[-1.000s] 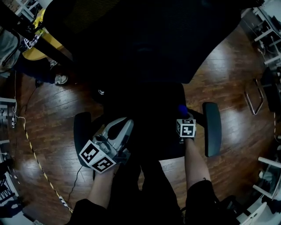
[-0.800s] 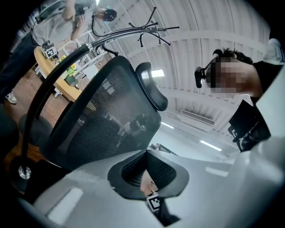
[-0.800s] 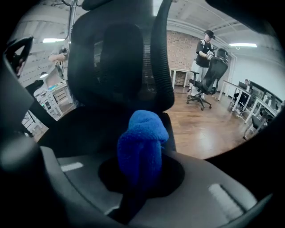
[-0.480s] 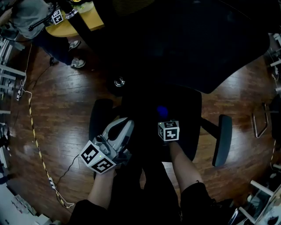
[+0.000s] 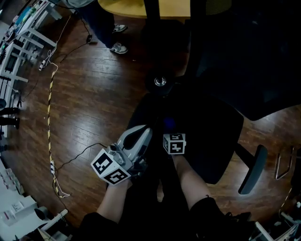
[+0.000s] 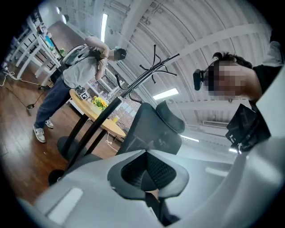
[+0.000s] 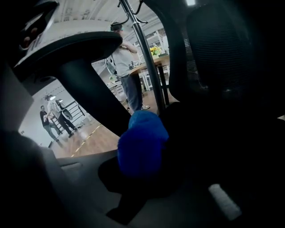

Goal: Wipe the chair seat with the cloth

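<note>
The black office chair seat (image 5: 207,141) fills the middle of the head view, its dark backrest (image 5: 244,70) behind it. My right gripper (image 5: 171,133) is shut on a bunched blue cloth (image 5: 168,123), pressed to the left part of the seat. In the right gripper view the cloth (image 7: 141,142) bulges between the dark jaws, against the seat. My left gripper (image 5: 142,132) hovers beside the seat's left edge, holding nothing. In the left gripper view its grey jaws meet at a point, and it (image 6: 146,154) tilts up toward the ceiling.
The chair's right armrest (image 5: 251,169) sticks out at the lower right. A coat stand pole (image 6: 111,107) and a yellow round table (image 5: 141,7) lie beyond the chair, with a person's shoes (image 5: 117,47) beside them. Cables (image 5: 49,117) run along the wooden floor at left.
The right gripper has carried the blue cloth from the seat's right side, near the armrest, across to its left part. The left gripper has stayed by the seat's left edge.
</note>
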Motion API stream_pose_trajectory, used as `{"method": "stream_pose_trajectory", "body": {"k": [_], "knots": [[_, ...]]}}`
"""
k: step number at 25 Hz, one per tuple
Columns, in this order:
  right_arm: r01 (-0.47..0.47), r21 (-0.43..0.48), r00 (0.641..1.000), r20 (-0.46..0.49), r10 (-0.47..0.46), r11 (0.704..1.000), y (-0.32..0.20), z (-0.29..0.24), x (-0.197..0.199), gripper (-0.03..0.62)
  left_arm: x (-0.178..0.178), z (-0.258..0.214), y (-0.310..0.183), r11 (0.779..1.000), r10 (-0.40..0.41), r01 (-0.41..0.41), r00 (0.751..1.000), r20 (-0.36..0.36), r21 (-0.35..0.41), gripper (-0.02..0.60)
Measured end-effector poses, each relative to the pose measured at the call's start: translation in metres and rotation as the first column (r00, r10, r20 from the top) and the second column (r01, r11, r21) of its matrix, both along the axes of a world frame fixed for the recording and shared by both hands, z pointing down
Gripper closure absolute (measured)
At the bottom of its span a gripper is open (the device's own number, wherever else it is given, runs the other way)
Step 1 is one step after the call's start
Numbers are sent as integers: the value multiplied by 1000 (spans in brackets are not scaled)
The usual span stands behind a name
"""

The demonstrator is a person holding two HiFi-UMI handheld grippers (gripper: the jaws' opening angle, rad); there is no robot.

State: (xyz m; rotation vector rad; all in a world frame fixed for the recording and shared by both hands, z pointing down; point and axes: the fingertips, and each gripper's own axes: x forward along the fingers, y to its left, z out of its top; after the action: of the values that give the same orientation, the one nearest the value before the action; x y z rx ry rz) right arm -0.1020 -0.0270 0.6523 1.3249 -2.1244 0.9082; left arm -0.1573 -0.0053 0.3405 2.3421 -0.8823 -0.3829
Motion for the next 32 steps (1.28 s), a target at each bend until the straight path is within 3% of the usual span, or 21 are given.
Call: {"method": "stream_pose_trajectory", "body": {"k": [4, 10, 14, 18, 23, 27, 32], "knots": [[10, 7, 998, -54, -10, 1000, 6, 7, 2, 560, -5, 2, 3, 1000, 11, -11, 1000, -6, -1, 589], [-107, -34, 987, -125, 102, 994, 26, 41, 64, 560, 24, 16, 3, 995, 96, -96, 995, -10, 7, 589], [-243, -60, 955, -188, 228, 968, 62, 45, 149, 560, 72, 11, 18, 981, 196, -195, 980, -21, 17, 590], [-382, -59, 898, -259, 356, 922, 99, 22, 245, 560, 137, -8, 21, 949, 314, -313, 948, -52, 26, 589], [-438, -37, 858, -314, 406, 898, 140, 4, 323, 560, 204, -12, 33, 907, 421, -420, 903, -85, 31, 589], [-464, -28, 848, -303, 435, 885, 158, 4, 344, 560, 233, -10, 43, 874, 485, -485, 869, -95, 28, 589], [-474, -44, 850, -285, 443, 880, 157, 2, 349, 560, 232, -5, 41, 883, 469, -470, 879, -84, 12, 589]]}}
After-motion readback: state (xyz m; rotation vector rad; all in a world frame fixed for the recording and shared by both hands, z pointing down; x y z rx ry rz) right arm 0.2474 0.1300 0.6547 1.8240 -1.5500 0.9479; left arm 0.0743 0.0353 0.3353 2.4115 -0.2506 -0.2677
